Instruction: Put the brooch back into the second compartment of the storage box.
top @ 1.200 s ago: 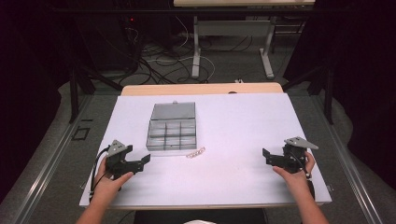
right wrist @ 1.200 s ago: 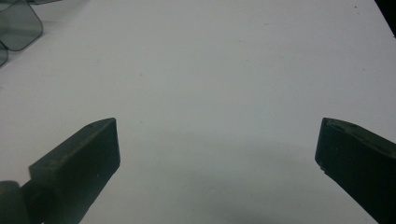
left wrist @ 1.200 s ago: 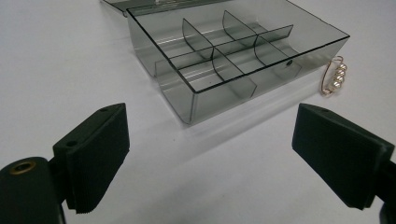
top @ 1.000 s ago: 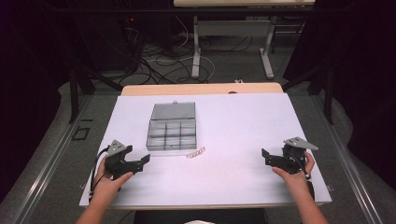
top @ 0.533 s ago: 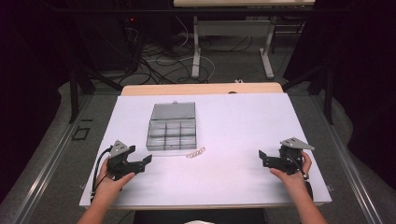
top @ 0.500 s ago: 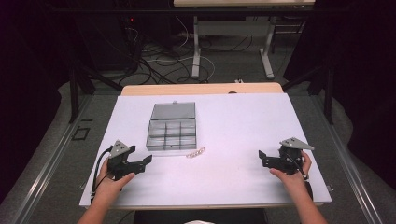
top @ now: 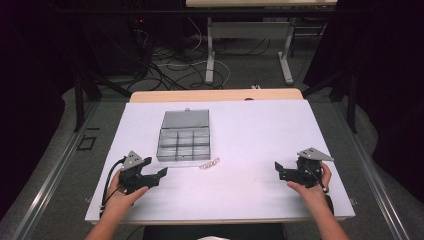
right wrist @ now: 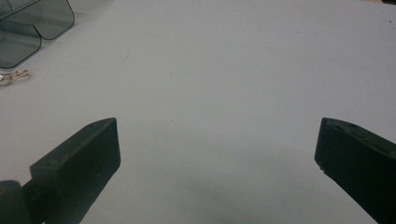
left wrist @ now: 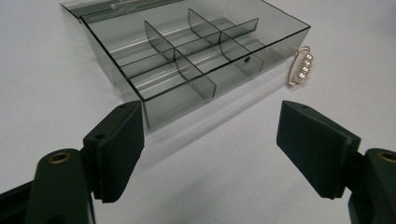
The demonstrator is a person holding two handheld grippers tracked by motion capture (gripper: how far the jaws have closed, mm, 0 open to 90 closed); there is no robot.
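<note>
I hold one gripper in each hand over a white desk (top: pixel 260 130). My left gripper (top: pixel 161 174) is near the front left corner of the desk, and its fingers (left wrist: pixel 116 149) are spread wide with nothing between them. My right gripper (top: pixel 278 169) is near the front right corner, and its fingers (right wrist: pixel 81 161) are also spread wide, with only bare desk between them.

A smoky transparent organizer box (top: pixel 184 141) stands on the left half of the desk, about midway between the front and the far edge. Its lid (top: pixel 185 118) lies open toward the far edge. Thin dividers split the inside into small compartments, and all those I can see are empty. In the left gripper view the box (left wrist: pixel 187 51) is just ahead of my left fingers but not touching them.

A small gold pin with a row of pearls (top: pixel 209 163) lies on the desk just beside the front right corner of the box, and I cannot tell if it touches it. In the left gripper view the pin (left wrist: pixel 301 67) has four pearls.

I cannot read any writing, label or brand on the box, the pin or the grippers.
</note>
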